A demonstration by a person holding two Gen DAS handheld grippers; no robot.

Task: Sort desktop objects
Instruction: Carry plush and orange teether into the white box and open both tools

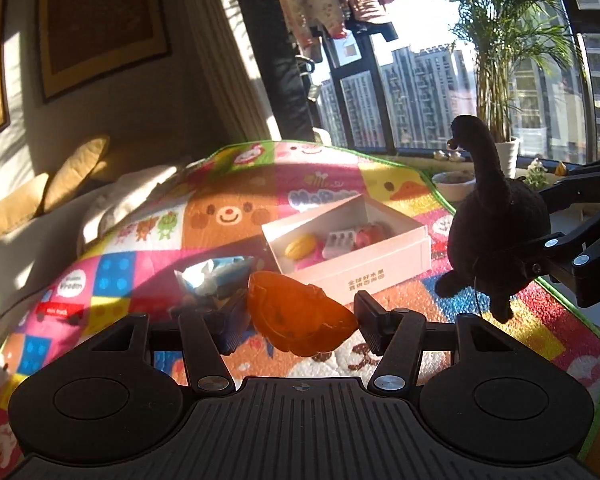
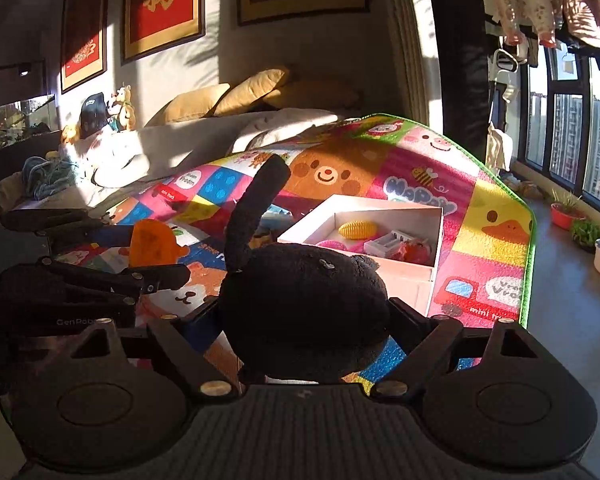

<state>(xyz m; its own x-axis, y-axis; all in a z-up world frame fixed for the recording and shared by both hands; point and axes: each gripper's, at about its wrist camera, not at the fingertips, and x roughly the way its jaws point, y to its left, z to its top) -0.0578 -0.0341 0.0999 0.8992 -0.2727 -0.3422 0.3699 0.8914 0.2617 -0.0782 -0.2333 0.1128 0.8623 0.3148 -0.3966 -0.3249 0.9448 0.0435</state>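
Grippers, two of them, each black and ribbed at the base, carry one object apiece above a colourful quilted cartoon play mat (image 1: 140, 264). One translucent orange plastic piece (image 1: 300, 320), curved like a shallow shell, sits clamped between the fingers of the left gripper (image 1: 300, 322), held over the mat's near side. One dark plush long-necked dinosaur toy (image 2: 300, 304), fuzzy and rounded in the body, is squeezed between the fingers of the right gripper (image 2: 304, 320), with its neck rising upward; in the left wrist view it hangs in the air just right of the box. One shallow white rectangular cardboard box (image 1: 380, 268) rests open on the mat, printed characters on its side wall. Inside lie one yellow ridged oval toy (image 1: 300, 247), one grey slotted plastic piece (image 1: 340, 242) and one red object (image 1: 370, 236) whose shape is unclear. One crinkled blue-and-white foil wrapper (image 1: 216, 276) lies on the mat just left of the box.
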